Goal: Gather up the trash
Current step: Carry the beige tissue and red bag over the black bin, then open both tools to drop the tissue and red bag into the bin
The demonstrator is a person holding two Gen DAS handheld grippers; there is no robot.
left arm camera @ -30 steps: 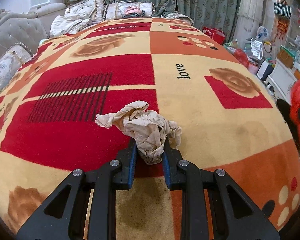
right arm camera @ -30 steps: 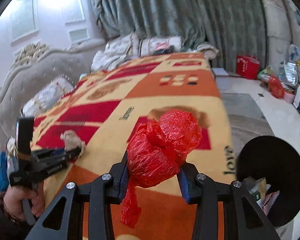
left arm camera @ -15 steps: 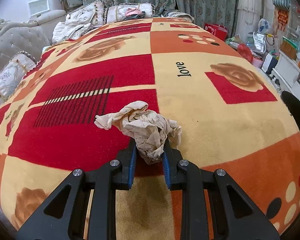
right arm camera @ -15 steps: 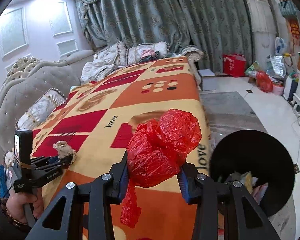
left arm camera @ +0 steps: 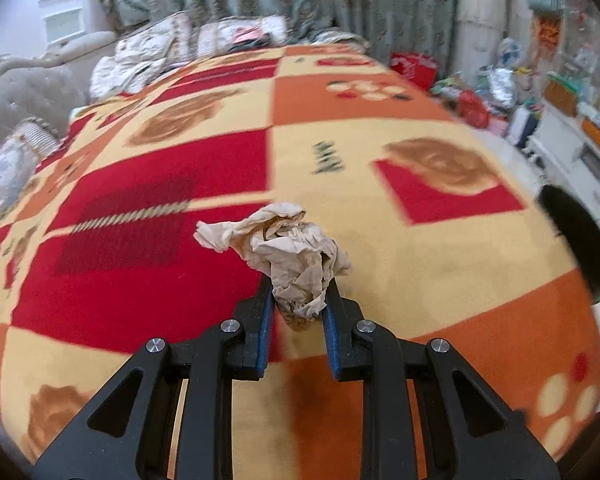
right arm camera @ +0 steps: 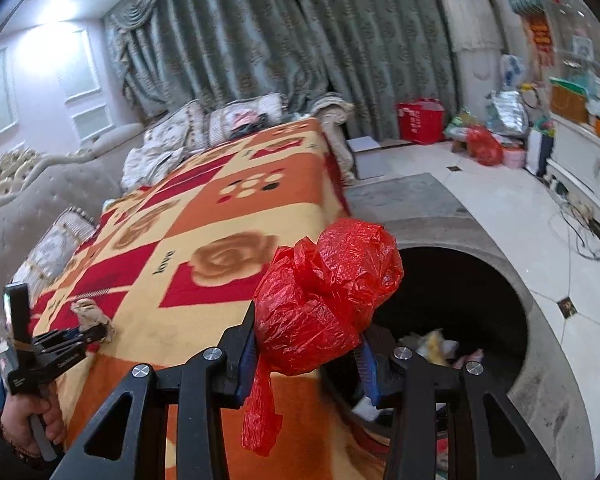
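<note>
The right hand-held gripper (right arm camera: pixel 306 346), clenched on a crumpled red plastic bag (right arm camera: pixel 326 300), has swung rightward off the bed (right arm camera: pixel 220 216) over the last second: the black trash bin (right arm camera: pixel 460 304), which a second ago sat at the far right of its view, now opens directly behind the bag, with scraps of earlier rubbish visible inside. The bag hangs at the bin's near-left rim, not yet clearly over the middle of the opening, so I judge the drop is close but needs a little more travel to the right before the fingers let go.

The left hand-held gripper (left arm camera: pixel 298 306) keeps its grip on a wad of crumpled beige paper (left arm camera: pixel 288 252), now lifted clear above the patterned blanket (left arm camera: pixel 440 248); its view is blurred, suggesting motion, and the bin (left arm camera: pixel 576 240) has grown larger at its right edge. The paper looks set to follow the bag in.
</note>
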